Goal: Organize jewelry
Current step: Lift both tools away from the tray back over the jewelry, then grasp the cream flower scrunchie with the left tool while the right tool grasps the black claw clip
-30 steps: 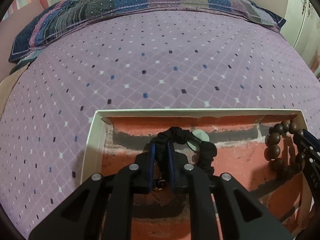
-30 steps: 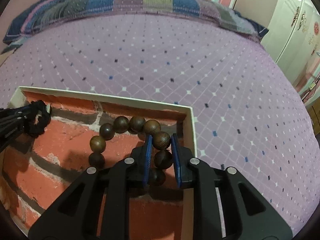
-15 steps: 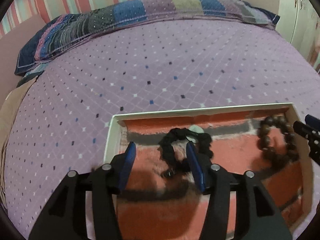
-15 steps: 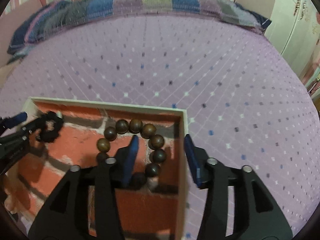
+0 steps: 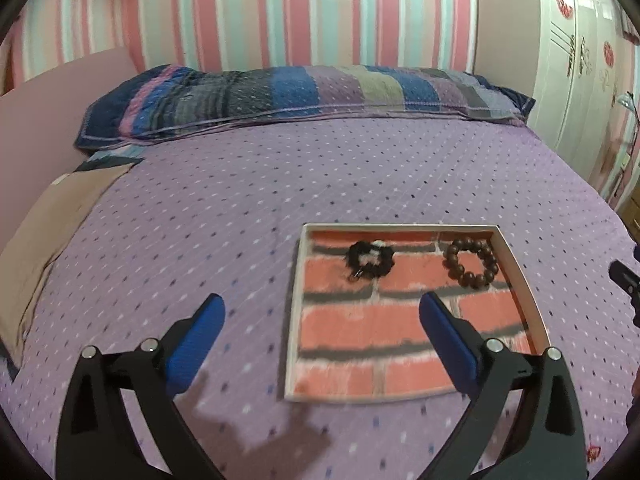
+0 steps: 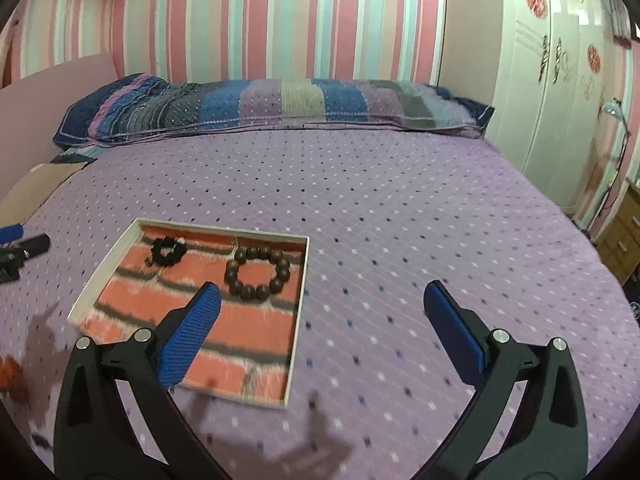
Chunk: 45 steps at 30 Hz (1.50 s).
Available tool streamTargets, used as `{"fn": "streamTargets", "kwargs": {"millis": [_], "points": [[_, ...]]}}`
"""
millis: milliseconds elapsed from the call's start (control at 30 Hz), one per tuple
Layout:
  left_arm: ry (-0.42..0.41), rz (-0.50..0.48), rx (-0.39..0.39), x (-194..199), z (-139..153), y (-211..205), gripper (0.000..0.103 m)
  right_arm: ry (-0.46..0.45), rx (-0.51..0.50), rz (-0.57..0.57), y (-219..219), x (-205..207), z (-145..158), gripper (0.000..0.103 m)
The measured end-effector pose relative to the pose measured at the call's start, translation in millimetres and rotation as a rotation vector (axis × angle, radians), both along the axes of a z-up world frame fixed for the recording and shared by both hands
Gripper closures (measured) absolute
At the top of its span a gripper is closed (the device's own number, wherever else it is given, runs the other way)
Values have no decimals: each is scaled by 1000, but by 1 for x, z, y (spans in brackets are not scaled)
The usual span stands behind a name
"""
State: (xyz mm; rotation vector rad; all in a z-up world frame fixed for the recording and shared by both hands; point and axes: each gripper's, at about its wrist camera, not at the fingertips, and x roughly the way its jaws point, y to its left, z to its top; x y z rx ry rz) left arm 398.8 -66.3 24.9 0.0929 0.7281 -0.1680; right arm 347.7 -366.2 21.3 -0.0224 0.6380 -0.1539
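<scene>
A shallow white-rimmed tray [image 5: 294,308] with a red brick pattern lies on the purple bedspread; it also shows in the right wrist view [image 6: 298,320]. In it lie a black bracelet [image 5: 370,258] at the far left and a brown wooden bead bracelet [image 5: 471,258] at the far right, apart; both show in the right wrist view, black bracelet [image 6: 168,251], bead bracelet [image 6: 258,272]. My left gripper [image 5: 322,320] is open and empty, raised well back from the tray. My right gripper [image 6: 320,312] is open and empty, raised over the tray's right edge.
A long striped pillow [image 5: 304,96] lies at the head of the bed. A tan cloth [image 5: 52,220] lies at the left edge. A white wardrobe [image 6: 552,80] and a wooden drawer unit [image 6: 624,232] stand right of the bed. A small red object [image 6: 12,376] lies near left.
Both grippers opened, letting go of the black bracelet and the bead bracelet in the tray, then drew back and up. Both bracelets now lie free.
</scene>
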Motion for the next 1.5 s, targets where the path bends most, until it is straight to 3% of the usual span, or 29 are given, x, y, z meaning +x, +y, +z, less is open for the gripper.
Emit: {"fn": "streamTargets", "kwargs": {"millis": [367,467,567,967,1067,1267,1500], "points": [[-85,78,-1,-126,38,58,4,-65,4,-20,6,-121,24,4],[-103,92,16,-149,39,62,4,-56,-9,-37,7,-144,22,4],[-92,83,-28,-172,36,68,4,-61,-26,-54,8,-168,21,4],[-117,89,-76,-237,22,68,4,-120,42,-83,-2,-250,14,4],[-120,75,-85,-251,15,65,4,-120,31,-98,2,-261,7,4],[-168,88,21,-287,-9,42,4,-101,17,-96,16,-282,-27,4],[-79,26,33,-311,-63,15,4,7,-18,-93,24,-297,-85,4]]}}
